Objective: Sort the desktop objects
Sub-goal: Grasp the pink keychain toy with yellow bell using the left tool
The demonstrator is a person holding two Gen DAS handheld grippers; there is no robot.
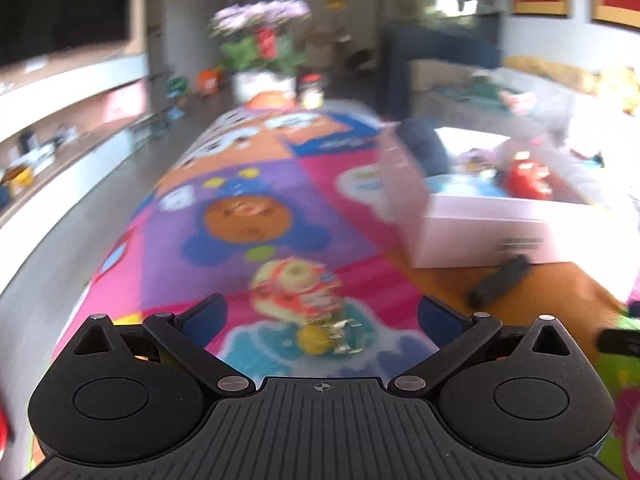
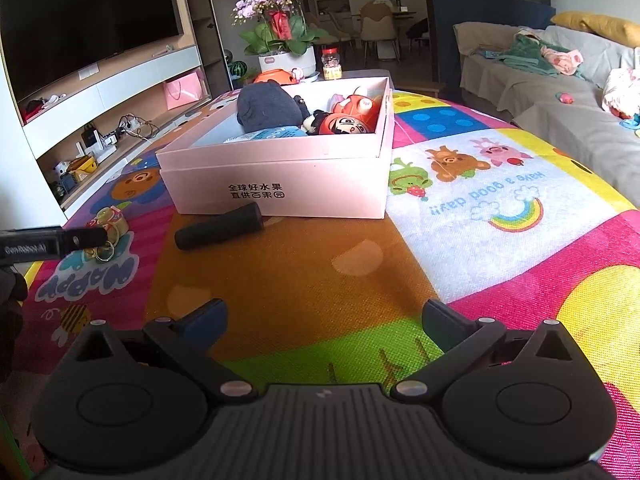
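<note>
Multicoloured cartoon mat [image 2: 480,216] covers the counter; sofa at right, TV wall at left. Pink box [image 2: 280,184] holds toys, black cylinder [image 2: 219,227] touching its front. Keychain toy [image 1: 304,300] before left gripper [image 1: 320,316], jaws apart. Right gripper [image 2: 324,320] jaws apart, open mat ahead.

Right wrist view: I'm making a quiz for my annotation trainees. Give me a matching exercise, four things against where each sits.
Things:
1. black cylinder
2. keychain toy
3. red toy
4. left gripper

Places:
A. inside the pink box
B. on the mat, at the view's left edge
C. on the mat just in front of the box
D. reaching in from the left, at the keychain toy

Pairs: 1-C, 2-B, 3-A, 4-D
</note>
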